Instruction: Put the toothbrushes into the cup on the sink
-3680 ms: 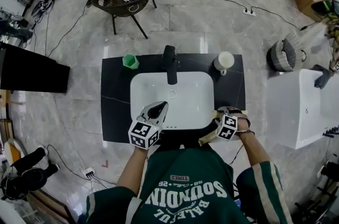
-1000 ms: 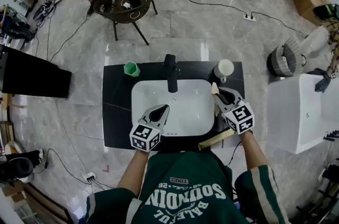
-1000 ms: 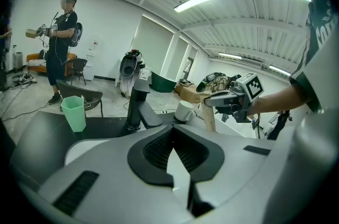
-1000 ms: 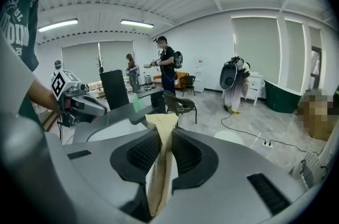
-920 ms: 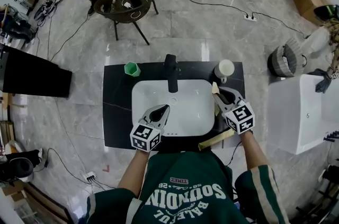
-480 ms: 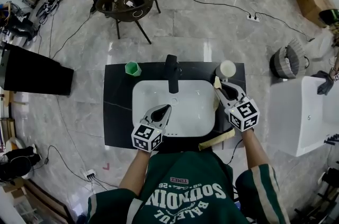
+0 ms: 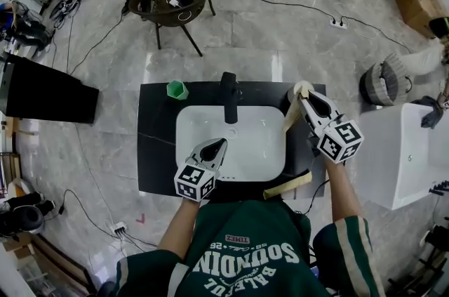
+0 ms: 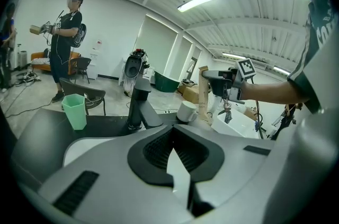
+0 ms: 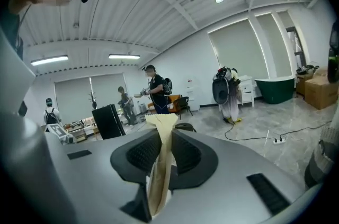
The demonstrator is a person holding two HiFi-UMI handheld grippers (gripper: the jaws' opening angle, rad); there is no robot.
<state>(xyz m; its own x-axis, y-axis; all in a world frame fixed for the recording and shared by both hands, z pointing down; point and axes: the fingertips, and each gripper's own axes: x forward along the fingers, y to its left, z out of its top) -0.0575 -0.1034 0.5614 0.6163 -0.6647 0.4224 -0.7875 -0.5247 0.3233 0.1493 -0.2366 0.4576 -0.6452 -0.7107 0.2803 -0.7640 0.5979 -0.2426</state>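
My right gripper is shut on a beige paper-wrapped toothbrush, held upright in the air right by the white cup at the back right of the black countertop. The packet stands clamped between the jaws in the right gripper view. A second wrapped toothbrush lies at the counter's front right edge. My left gripper hovers over the front of the white basin, shut and holding nothing. The left gripper view shows the white cup and the raised toothbrush.
A black faucet stands behind the basin and a green cup sits at the back left. To the right stands a second white sink unit. A chair, cables and people are on the floor beyond.
My right gripper has risen and moved toward the back right with the toothbrush, from beside the basin up to the white cup. The left gripper has stayed put.
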